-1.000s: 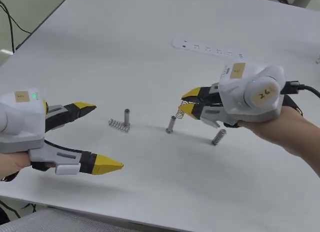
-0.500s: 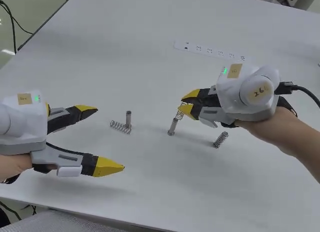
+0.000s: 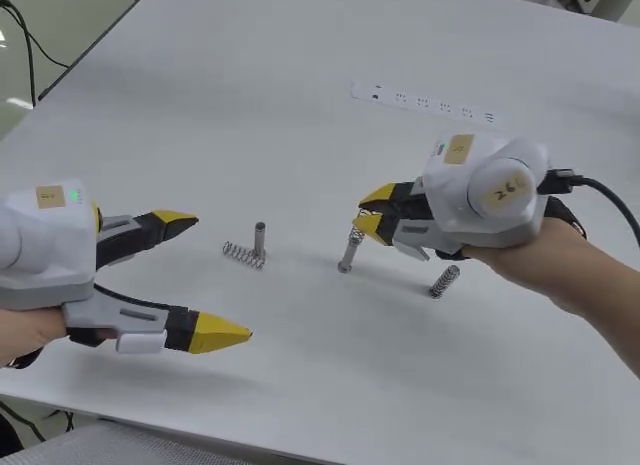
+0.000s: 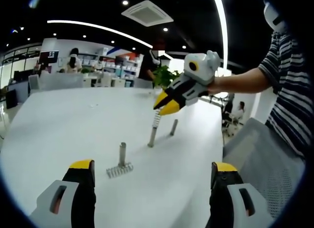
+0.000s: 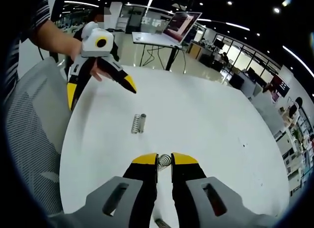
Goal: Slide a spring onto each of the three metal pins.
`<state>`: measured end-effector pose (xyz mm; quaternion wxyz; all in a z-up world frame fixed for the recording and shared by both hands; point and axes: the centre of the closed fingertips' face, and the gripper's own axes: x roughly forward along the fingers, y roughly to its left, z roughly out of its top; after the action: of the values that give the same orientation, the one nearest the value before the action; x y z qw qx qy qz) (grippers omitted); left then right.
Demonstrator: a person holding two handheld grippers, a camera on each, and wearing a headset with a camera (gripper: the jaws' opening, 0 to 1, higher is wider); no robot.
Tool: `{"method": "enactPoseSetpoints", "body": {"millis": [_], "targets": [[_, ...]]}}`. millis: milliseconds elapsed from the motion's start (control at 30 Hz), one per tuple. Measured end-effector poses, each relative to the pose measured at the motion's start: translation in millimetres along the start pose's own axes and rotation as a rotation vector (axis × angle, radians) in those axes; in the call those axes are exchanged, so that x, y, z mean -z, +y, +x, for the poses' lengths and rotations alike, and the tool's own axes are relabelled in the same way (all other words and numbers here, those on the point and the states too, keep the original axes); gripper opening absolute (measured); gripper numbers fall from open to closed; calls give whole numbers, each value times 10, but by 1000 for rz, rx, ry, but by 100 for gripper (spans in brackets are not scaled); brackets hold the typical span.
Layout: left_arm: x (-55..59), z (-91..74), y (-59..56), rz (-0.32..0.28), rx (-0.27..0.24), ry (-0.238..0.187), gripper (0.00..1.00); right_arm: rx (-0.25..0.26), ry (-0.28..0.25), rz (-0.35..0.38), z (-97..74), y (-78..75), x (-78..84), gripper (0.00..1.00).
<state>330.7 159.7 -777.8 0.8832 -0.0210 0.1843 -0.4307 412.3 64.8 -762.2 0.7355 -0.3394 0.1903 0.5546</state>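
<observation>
The right gripper (image 3: 368,211) is clamped on the held spring (image 3: 358,231), its yellow tips pinching the upper coils. The spring hangs just off the tips, directly over the middle pin (image 3: 349,251). In the left gripper view the held spring (image 4: 157,119) reaches down to the top of the middle pin (image 4: 152,137). Whether the coils have actually slipped over it is hard to tell at this size. In the right gripper view the held spring (image 5: 165,160) sits squeezed between the two nearly closed tips.

The left gripper (image 3: 200,276) hovers low over the near side of the table (image 3: 250,105). Its jaws are spread wide and hold nothing, and it is well apart from the pins.

The near pin (image 3: 260,238) stands upright and bare, with a loose spring (image 3: 241,254) lying flat on the table just beside its foot. The far pin (image 3: 444,280) leans a little and appears to wear a spring, under the right hand.

The round yellow sticker (image 3: 503,185) on the right gripper carries handwritten marks, too blurred to read. The left gripper has a small yellow label (image 3: 48,196), also unreadable.

A white power strip (image 3: 422,101) lies farther back on the table, well apart from the pins. Nothing stands between the held spring and the middle pin.
</observation>
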Motion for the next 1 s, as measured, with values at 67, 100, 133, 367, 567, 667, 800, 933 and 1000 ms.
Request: {"method": "enactPoseSetpoints", "body": {"millis": [67, 100, 133, 367, 567, 667, 800, 933, 1000], "targets": [[-4, 0, 0, -2, -1, -1, 95, 0, 2, 4, 8, -2, 18, 7], [-3, 0, 0, -1, -1, -1, 95, -1, 3, 8, 13, -2, 24, 7], [2, -1, -1, -3, 0, 1, 95, -3, 7, 9, 24, 1, 38, 7], [20, -10, 13, -8, -5, 5, 94, -21, 34, 3, 118, 57, 115, 7], [31, -23, 27, -20, -6, 8, 94, -36, 71, 6, 222, 99, 219, 7], [33, -28, 39, -18, -10, 7, 94, -39, 86, 0, 257, 120, 276, 8], [36, -25, 44, -19, -10, 7, 94, -44, 97, 26, 292, 139, 323, 8], [55, -17, 43, -24, -9, 11, 94, -52, 112, 22, 314, 170, 367, 8], [56, -16, 40, -26, -8, 11, 94, -55, 114, 26, 326, 174, 379, 8]]}}
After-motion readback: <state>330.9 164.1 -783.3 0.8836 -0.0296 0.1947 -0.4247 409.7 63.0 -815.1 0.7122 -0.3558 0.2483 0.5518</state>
